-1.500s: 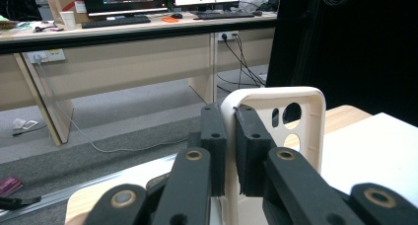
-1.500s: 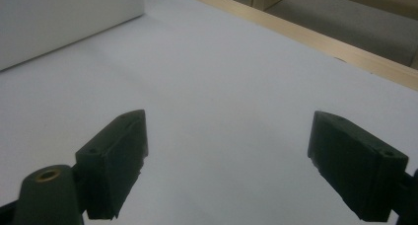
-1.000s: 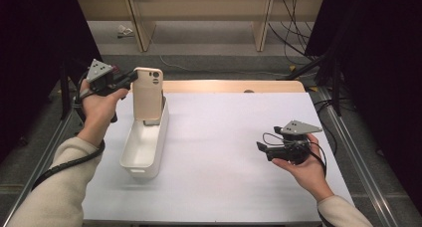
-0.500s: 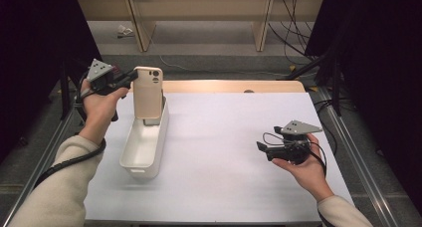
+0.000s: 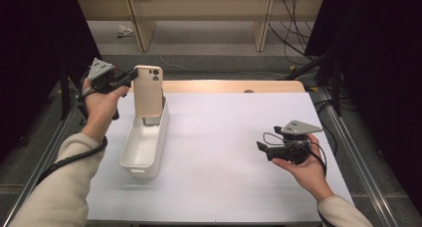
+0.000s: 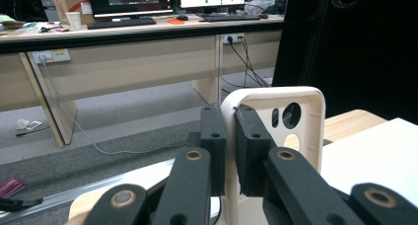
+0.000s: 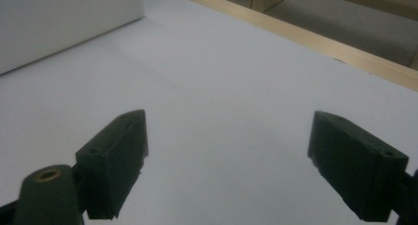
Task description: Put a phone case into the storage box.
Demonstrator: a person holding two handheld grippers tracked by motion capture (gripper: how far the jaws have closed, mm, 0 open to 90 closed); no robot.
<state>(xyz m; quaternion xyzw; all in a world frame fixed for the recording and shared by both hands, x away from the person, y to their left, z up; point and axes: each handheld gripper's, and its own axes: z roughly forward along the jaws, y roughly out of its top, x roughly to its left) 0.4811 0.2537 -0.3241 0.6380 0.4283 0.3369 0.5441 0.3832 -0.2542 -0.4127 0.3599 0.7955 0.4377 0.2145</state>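
A cream phone case (image 5: 148, 90) stands upright over the far end of a white oblong bin (image 5: 144, 142) at the table's left. My left gripper (image 5: 130, 77) is shut on the case's upper left edge. In the left gripper view the case's rim (image 6: 276, 99) is pinched between the two black jaws, its camera cut-outs showing to the right. My right gripper (image 5: 260, 148) is held low over the white table at the right, open, with nothing between its fingers (image 7: 116, 158); bare white table surface lies beyond them.
The white sheet (image 5: 224, 137) covers the table, with a wooden strip (image 5: 224, 85) along its far edge. Metal rails (image 5: 348, 137) run along both sides. Beyond the table stand desk legs (image 5: 261, 28) and floor cables. The bin's wall (image 7: 64, 18) appears at the upper left of the right gripper view.
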